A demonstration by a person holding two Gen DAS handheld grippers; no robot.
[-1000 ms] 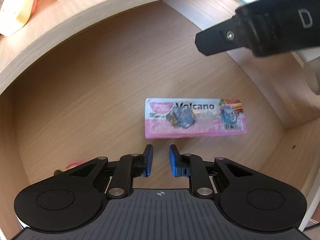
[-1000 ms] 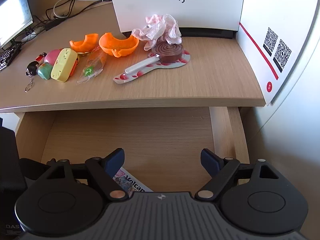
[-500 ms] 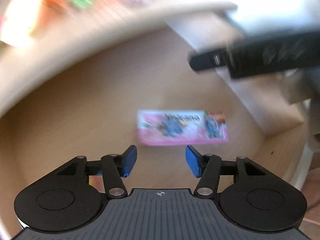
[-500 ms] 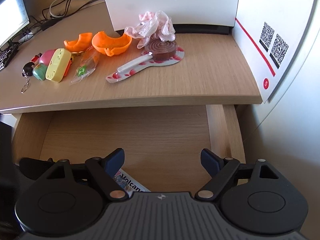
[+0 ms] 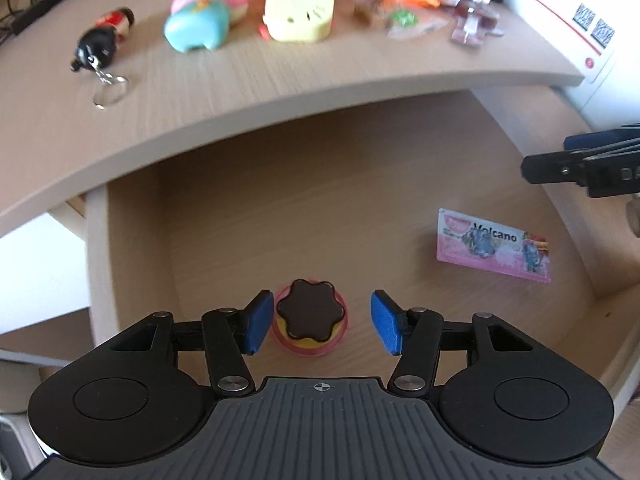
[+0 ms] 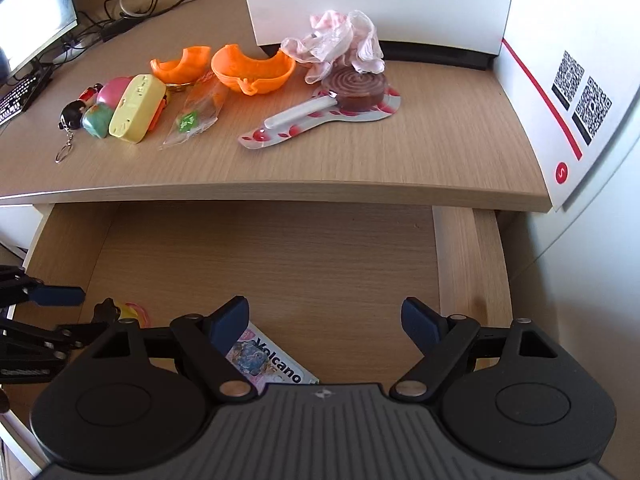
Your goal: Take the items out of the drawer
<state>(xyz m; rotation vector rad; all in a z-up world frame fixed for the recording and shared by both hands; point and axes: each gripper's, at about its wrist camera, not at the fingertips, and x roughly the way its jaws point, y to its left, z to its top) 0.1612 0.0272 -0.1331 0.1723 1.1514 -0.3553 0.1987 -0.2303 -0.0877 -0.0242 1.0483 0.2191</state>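
The round pudding toy (image 5: 308,322) is seen on the drawer (image 5: 360,200) floor between the released jaws of the left gripper (image 5: 316,326), nearer than the right gripper (image 6: 326,320), also released; the Volcano packet (image 5: 494,245) lies at two o'clock.

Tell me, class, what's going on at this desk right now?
A person holding two grippers is emptying an open wooden drawer. The left gripper, jaws open, straddles a small pink-and-yellow toy pudding with a brown top, not yet gripping it. The right gripper hovers open above a pink "Volcano" packet. Both items lie in the drawer.
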